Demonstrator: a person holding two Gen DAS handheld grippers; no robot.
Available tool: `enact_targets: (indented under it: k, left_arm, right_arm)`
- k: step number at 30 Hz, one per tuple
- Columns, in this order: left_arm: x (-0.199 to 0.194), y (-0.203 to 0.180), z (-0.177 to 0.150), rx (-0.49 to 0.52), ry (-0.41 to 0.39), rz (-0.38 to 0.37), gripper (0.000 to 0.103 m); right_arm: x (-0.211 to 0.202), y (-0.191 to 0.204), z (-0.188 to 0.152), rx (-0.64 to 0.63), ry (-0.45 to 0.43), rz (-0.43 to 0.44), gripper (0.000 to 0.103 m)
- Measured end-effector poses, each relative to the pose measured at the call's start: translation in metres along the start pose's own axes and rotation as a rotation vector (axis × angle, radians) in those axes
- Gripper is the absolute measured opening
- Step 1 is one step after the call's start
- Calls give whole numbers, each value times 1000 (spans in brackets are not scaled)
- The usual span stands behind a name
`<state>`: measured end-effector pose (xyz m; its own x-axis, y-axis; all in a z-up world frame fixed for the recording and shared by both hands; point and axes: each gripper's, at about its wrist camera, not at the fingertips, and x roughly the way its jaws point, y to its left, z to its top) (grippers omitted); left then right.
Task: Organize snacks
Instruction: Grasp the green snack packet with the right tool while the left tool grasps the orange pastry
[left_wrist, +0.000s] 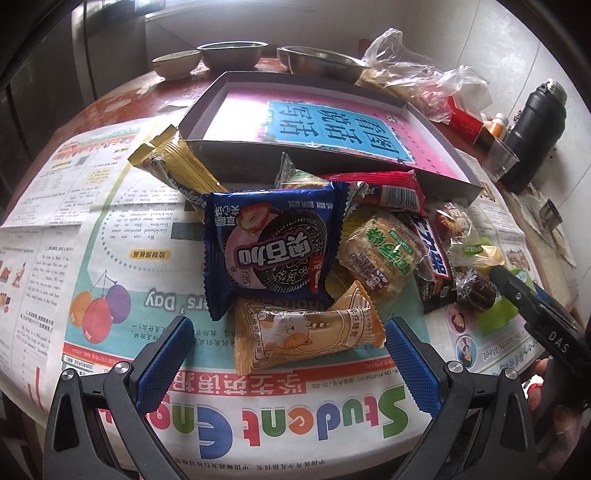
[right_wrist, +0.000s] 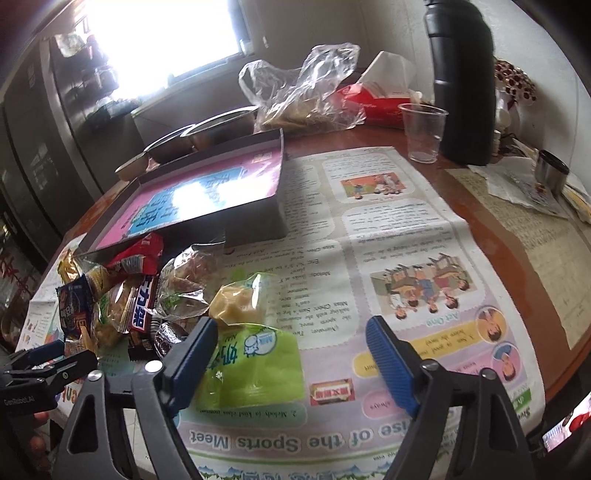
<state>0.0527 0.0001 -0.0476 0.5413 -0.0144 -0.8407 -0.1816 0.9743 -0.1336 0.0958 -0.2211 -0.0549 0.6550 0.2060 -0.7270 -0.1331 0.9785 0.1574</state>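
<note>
We have the snacks heaped mid-frame in the left wrist view, just in front of the shallow box (left_wrist: 207, 107), which we take to be where they go.

Our left gripper (left_wrist: 290, 354) stands wide, its fingers either side of the orange cat-print packet (left_wrist: 306, 334) at the heap's near edge and not pressing it, presumably lined up for the easiest pick.

Our right gripper (right_wrist: 291, 363) is partly open and empty; the green-and-yellow packet (right_wrist: 251, 354) lies against its left finger (right_wrist: 192, 362), lower centre of that view.

The counter (right_wrist: 491, 221) is round and reddish, spread with newspaper (left_wrist: 110, 229). Bowls (left_wrist: 231, 53), a plastic bag (right_wrist: 303, 88), a clear cup (right_wrist: 423, 131) and a black flask (right_wrist: 461, 81) crowd its far edge, under a bright window (right_wrist: 159, 37).
</note>
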Motion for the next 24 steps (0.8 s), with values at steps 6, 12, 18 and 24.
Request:
enact_targets:
  k: [6, 12, 18, 24]
  left_arm:
    - [-3, 5, -4, -11, -11, -6, 101]
    - [-9, 10, -7, -21, -23, -8, 93]
    - [-13, 18, -8, -49, -33, 3, 80]
    - [-17, 22, -10, -61, -38, -21, 68]
  right_arm:
    - [8, 16, 3, -81, 1, 25, 66]
    - [13, 22, 3, -146, -18, 24, 48]
    - [9, 12, -1, -115, -46, 48, 38]
    - [5, 6, -5, -93, -59, 57, 37]
